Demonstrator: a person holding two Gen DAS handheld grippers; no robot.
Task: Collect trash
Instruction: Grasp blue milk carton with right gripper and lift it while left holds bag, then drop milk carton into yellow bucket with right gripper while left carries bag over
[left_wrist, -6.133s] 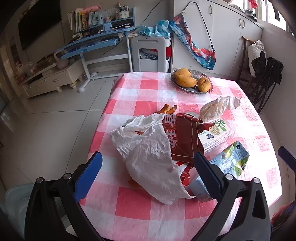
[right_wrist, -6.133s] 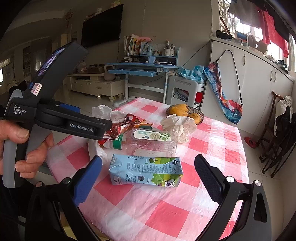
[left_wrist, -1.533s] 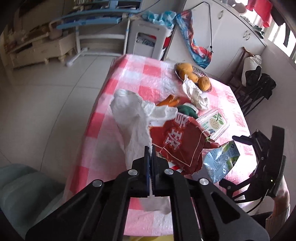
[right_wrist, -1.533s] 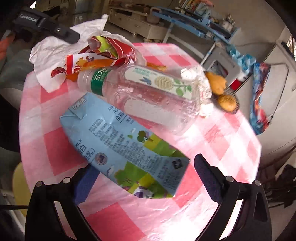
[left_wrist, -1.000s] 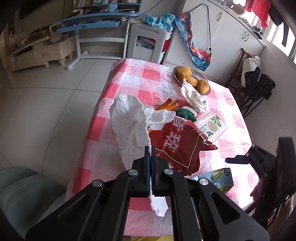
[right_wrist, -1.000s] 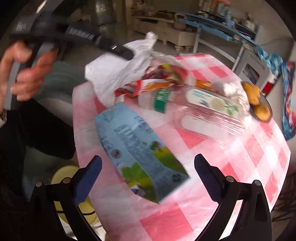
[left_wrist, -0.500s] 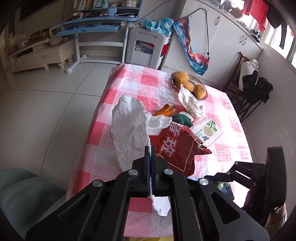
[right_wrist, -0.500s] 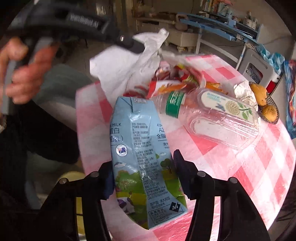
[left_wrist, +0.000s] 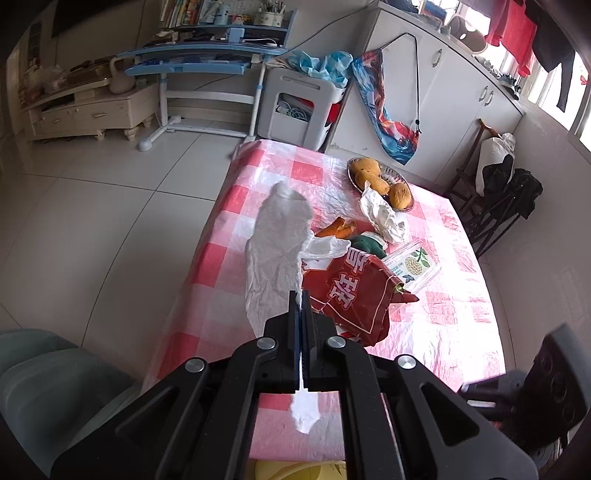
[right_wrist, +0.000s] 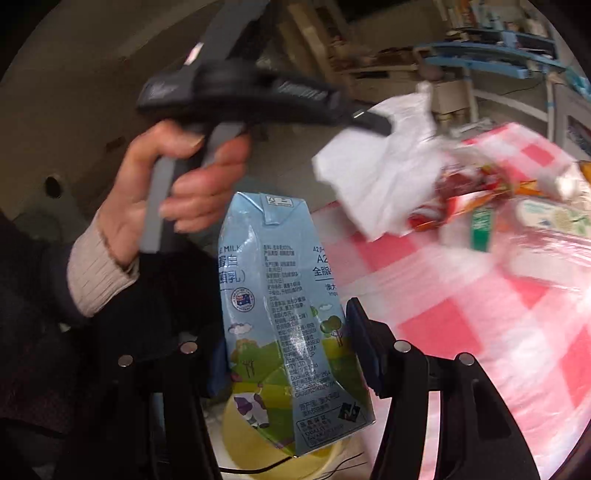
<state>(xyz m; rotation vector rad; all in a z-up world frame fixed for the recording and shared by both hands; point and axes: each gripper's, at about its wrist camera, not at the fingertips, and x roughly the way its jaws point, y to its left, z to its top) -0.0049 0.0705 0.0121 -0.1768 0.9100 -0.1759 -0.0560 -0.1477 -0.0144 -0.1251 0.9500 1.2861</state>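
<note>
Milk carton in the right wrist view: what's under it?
A yellow bin sits below the milk carton, which the right gripper holds off the table edge. The carton covers most of the bin, so its contents can't be seen.

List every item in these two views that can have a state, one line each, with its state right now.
left gripper: shut on the white plastic bag
white plastic bag: pinched at its edge, lifted, draped over the table
right gripper: shut on the milk carton
milk carton: upright, held off the table
plastic bottle: lying on its side
red snack bag: crumpled, lying on the table
fruit bowl: holding fruit
</note>
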